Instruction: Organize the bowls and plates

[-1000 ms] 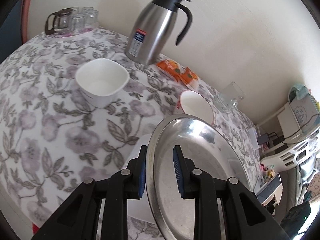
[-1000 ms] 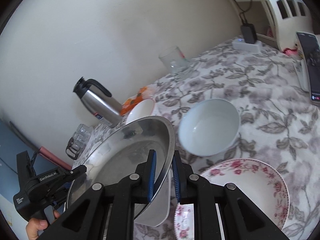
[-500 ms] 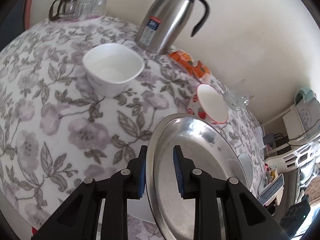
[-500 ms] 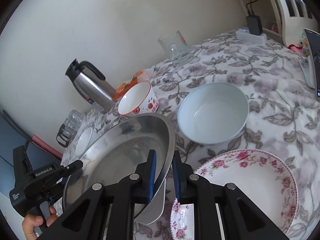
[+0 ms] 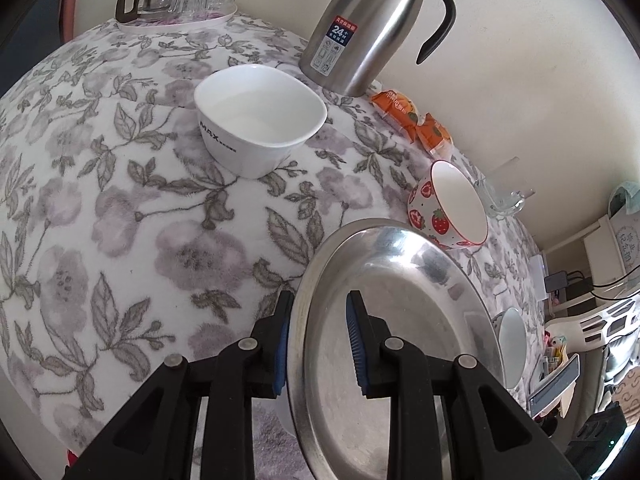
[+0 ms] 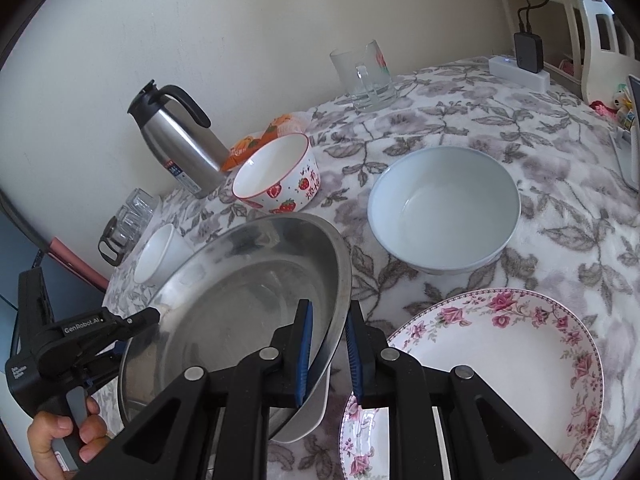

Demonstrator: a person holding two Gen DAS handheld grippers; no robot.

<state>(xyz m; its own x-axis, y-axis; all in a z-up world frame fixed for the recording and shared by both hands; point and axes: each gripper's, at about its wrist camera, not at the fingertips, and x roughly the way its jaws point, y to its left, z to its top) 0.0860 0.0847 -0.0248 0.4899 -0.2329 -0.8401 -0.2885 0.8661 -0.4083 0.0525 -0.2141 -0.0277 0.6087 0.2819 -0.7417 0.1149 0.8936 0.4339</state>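
Two handheld grippers clamped opposite rims of a round stainless-steel plate (image 6: 240,300) above a table covered in a grey-and-lilac floral cloth (image 5: 120,200). The left gripper (image 5: 318,344) had its blue-padded fingers (image 5: 354,340) closed on the plate's near edge, one pad inside the dish and one beneath the rim; the right gripper (image 6: 328,344) pinched the far rim in the same way. A white dish (image 6: 316,408) showed beneath the steel plate at the right fingers, though whether the two touched could not be told from this angle. Ahead of the left fingers stood a square white ceramic bowl (image 5: 258,120), with a strawberry-patterned bowl with a red rim (image 5: 452,204) to their right. Beyond the right fingers sat a wide pale-blue round bowl (image 6: 444,208), and just right of them lay a white plate edged with pink roses (image 6: 500,360). A brushed-steel vacuum jug with a black handle (image 5: 372,24) stood against the wall. A hand (image 6: 64,436) gripped the left tool's handle.
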